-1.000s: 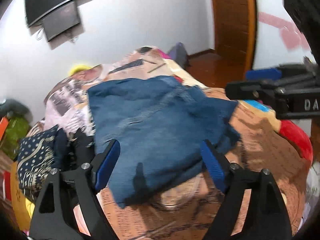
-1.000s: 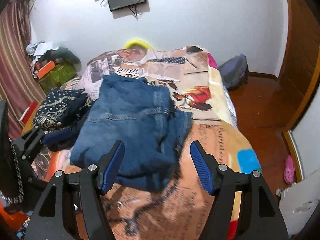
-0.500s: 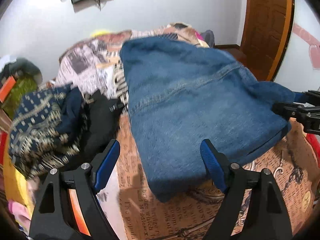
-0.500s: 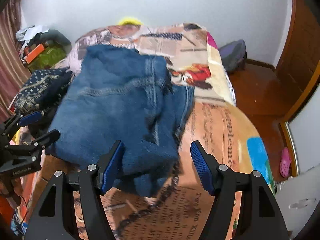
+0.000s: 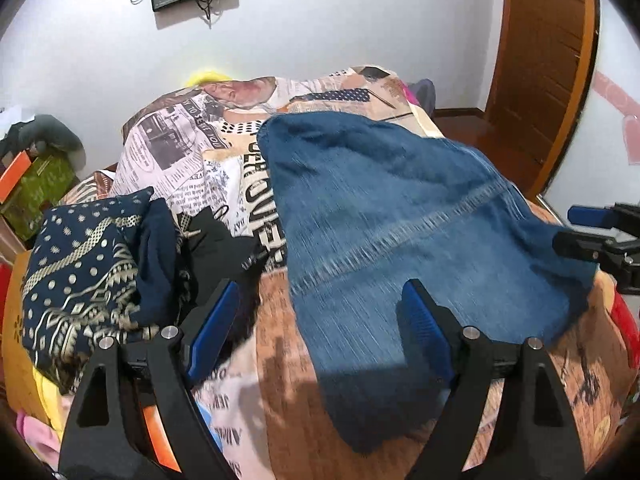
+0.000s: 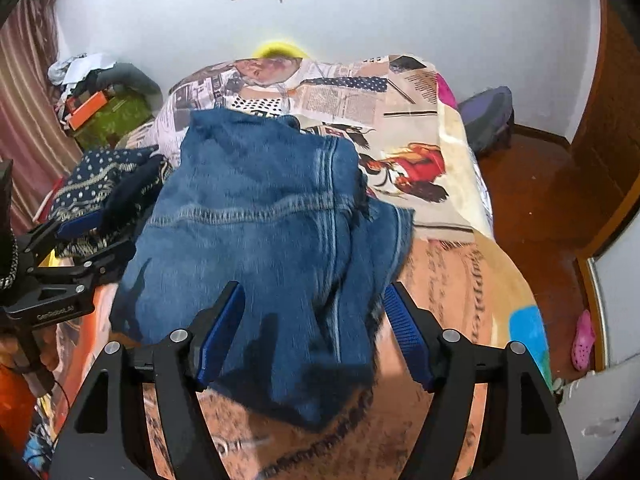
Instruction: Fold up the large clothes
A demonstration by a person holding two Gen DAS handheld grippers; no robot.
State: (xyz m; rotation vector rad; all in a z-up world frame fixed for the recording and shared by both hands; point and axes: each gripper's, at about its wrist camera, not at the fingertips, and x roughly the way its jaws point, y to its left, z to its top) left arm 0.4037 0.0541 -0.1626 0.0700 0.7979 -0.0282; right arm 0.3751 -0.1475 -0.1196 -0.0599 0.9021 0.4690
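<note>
- Jeans [image 6: 260,248] lie on the bed [image 6: 460,280], long axis running away; near hem sits between the right gripper [image 6: 312,336] jaws, which are opening, unpressed.
- Left gripper [image 5: 320,332] jaws released, hem edge just right.

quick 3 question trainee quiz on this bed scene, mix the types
1. True or false: the jeans lie on the bed.
2. What lies beside the jeans on the left gripper side? A) patterned navy cloth B) a towel C) a pillow
3. Fill in: the right gripper is ____ around the jeans' near edge, not pressing it.

Key: 1 true; 2 A, patterned navy cloth; 3 open, its jaws opening.
</note>
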